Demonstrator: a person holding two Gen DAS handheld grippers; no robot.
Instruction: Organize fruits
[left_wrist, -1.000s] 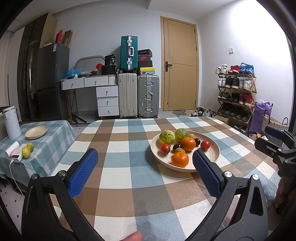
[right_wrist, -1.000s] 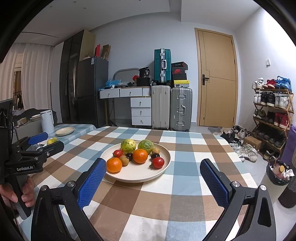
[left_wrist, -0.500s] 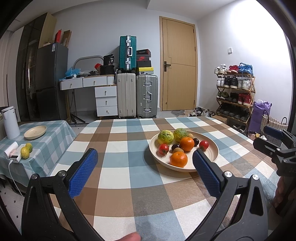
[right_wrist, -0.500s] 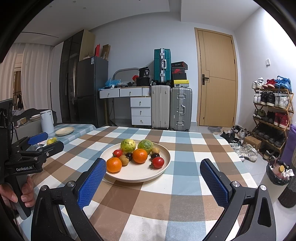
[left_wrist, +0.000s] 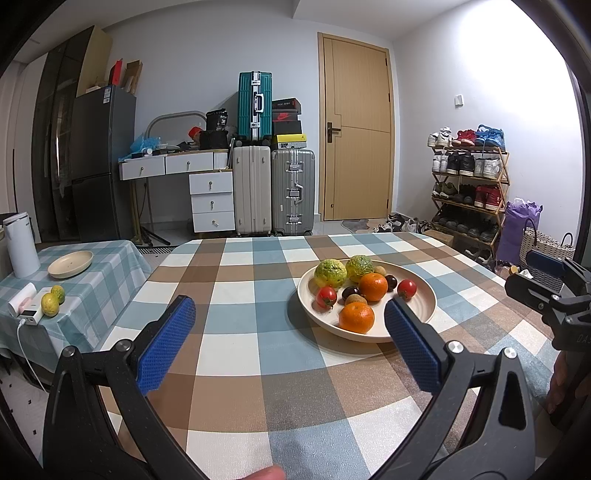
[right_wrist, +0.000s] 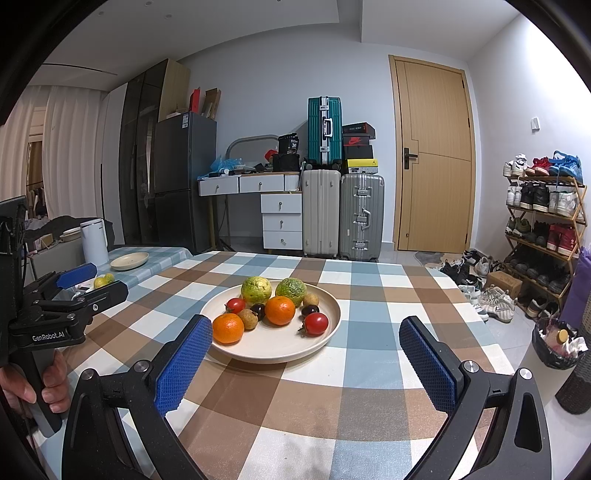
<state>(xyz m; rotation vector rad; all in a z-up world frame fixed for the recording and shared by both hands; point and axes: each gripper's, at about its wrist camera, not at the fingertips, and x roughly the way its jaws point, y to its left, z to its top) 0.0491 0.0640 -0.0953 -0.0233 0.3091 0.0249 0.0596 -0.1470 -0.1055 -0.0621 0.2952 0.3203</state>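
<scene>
— Looking at the round cream plate (right_wrist: 325, 334) on the checked brown, blue and white table (right_wrist: 369, 373): holds two bumpy green-yellow citrus fruits (right_wrist: 256, 290), two oranges (right_wrist: 280, 310), two red tomato-like fruits (right_wrist: 317, 324), plus small dark and brown ones between them. All gathered, none loose on that cloth.

— And the tools?

— Left gripper (left_wrist: 290, 338) hovering short of the plate, jaws spread wide, nothing between them. Right gripper (right_wrist: 306, 360) likewise: jaws wide apart, gripping nothing, plate just ahead.

— Anything elsewhere?

— Two small yellow-green lemons (left_wrist: 50, 303) lying on the lower side table with the pale blue checked cloth (left_wrist: 99, 266), beside a white power strip (left_wrist: 31, 315); near them a shallow cream dish (left_wrist: 70, 263), bare.

— So how far along?

— Hard to settle. Fits a heap waiting to be sorted out to the dish; fits equally a plate nearly filled, with only the lemons left outside. Mixed kinds together, so no sorting by type visible.
</scene>
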